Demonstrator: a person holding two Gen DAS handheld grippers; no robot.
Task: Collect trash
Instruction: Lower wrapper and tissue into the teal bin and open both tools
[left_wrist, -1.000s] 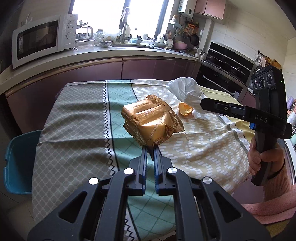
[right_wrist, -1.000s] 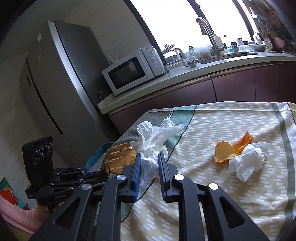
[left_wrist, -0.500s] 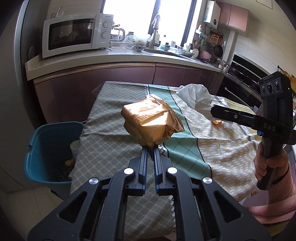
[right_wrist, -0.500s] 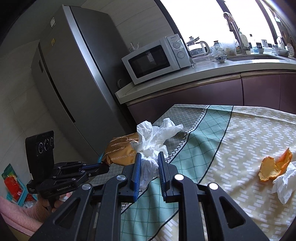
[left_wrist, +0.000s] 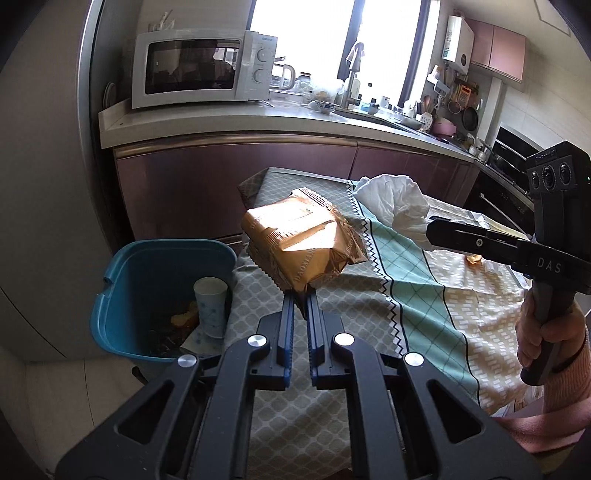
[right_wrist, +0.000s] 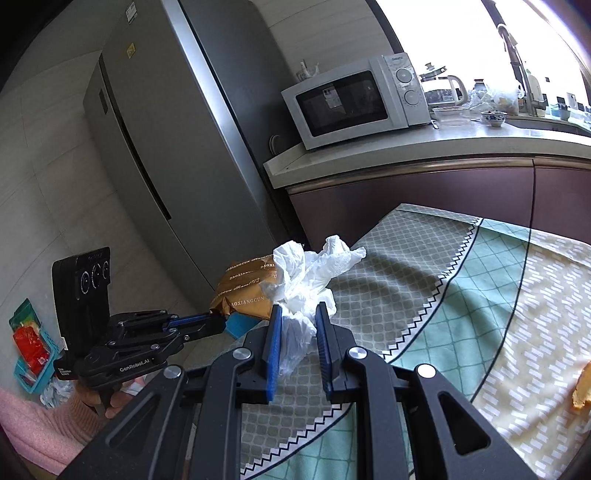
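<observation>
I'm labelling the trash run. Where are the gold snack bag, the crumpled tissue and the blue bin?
gold snack bag (left_wrist: 301, 245): left wrist view, sunlit front face.
crumpled tissue (right_wrist: 308, 275): right wrist view, bunched middle.
blue bin (left_wrist: 122, 295): left wrist view, inner left wall.

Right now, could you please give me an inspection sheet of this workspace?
Surface: table under a patterned cloth, by the counter.
Job's things: gold snack bag and white tissue, both held in the air; blue bin on the floor at the table's end, paper cup inside.
Clutter: orange peel on the cloth.
Grippers: left gripper shut on the bag; right gripper shut on the tissue.
Cables: nothing seen.
Surroundings: microwave, fridge, sink.
</observation>
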